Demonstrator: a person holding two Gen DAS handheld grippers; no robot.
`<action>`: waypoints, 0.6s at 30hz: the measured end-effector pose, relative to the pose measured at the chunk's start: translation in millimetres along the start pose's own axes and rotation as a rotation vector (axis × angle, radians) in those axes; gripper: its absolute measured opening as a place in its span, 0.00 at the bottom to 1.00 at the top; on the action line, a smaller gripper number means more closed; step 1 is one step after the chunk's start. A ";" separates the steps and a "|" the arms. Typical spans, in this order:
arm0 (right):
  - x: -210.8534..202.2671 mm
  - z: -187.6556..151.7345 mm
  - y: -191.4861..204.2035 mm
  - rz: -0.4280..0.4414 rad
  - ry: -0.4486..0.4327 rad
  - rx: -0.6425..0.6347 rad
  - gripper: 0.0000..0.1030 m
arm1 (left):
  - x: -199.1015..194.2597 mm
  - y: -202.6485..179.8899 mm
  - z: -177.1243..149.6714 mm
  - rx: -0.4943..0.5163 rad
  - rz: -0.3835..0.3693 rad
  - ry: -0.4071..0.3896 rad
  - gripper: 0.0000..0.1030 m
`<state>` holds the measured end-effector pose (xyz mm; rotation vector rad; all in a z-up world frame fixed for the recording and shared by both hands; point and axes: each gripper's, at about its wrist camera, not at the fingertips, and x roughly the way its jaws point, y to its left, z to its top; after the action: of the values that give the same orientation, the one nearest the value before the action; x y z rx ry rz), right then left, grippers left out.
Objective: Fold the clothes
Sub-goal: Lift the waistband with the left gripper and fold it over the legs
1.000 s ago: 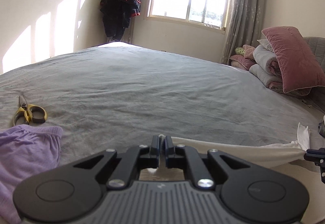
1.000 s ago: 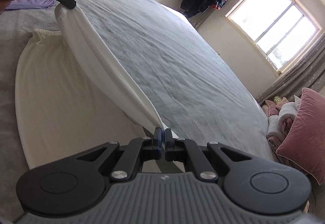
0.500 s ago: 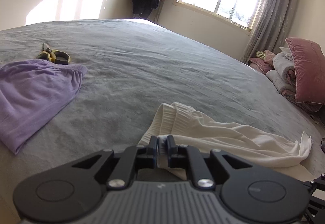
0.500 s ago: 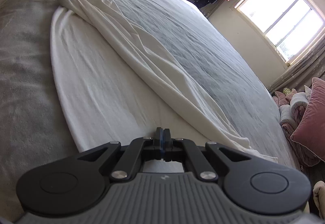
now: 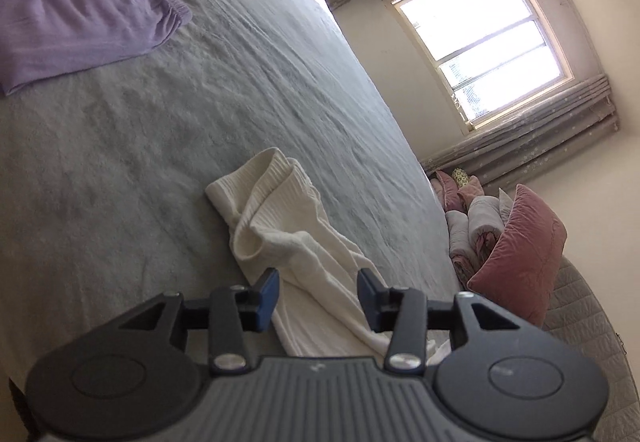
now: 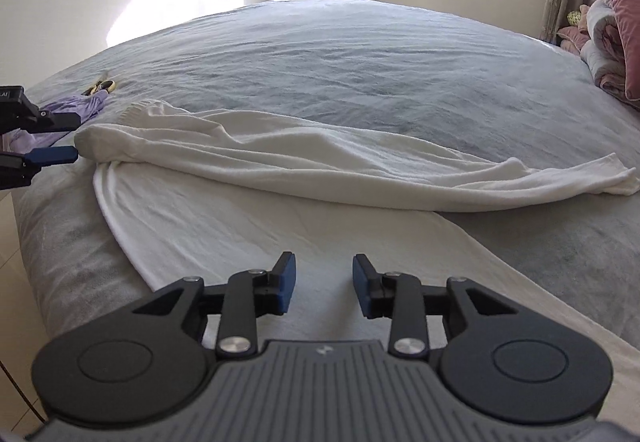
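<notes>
We counted one white garment [image 6: 280, 165] lying ahead of our right gripper [image 6: 324, 290] and one purple garment [image 5: 76, 5] beyond our left gripper [image 5: 318, 300]. Both grippers had just been opening, jaws spread, pinching nothing.

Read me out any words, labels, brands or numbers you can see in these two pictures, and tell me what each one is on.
".AI": white letters, cut off by the picture's left edge, on the black body of the left gripper.
A small pale logo mark on the grey body of the right gripper, no letters.
Nothing readable on the white garment or elsewhere.
</notes>
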<state>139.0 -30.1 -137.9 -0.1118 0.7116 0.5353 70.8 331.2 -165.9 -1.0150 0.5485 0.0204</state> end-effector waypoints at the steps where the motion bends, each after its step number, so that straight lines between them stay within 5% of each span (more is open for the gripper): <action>1: -5.4 -4.4 -0.8 0.018 -0.003 0.032 0.35 | 2.4 2.3 -0.6 -0.029 0.022 0.002 0.43; 6: -6.1 2.5 -31.0 0.141 -0.002 0.278 0.35 | 9.2 11.5 -5.4 -0.143 0.041 -0.002 0.43; 15: 31.8 6.0 -83.9 0.348 0.022 0.760 0.35 | 14.7 4.3 -5.8 -0.196 0.043 -0.019 0.42; 18: 38.3 1.3 -97.3 0.373 -0.004 0.887 0.35 | 20.5 0.2 -3.3 -0.178 0.086 -0.011 0.27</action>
<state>212.9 -97.0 -169.5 0.8628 0.9161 0.5289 87.0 323.8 -176.5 -1.1627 0.5872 0.1534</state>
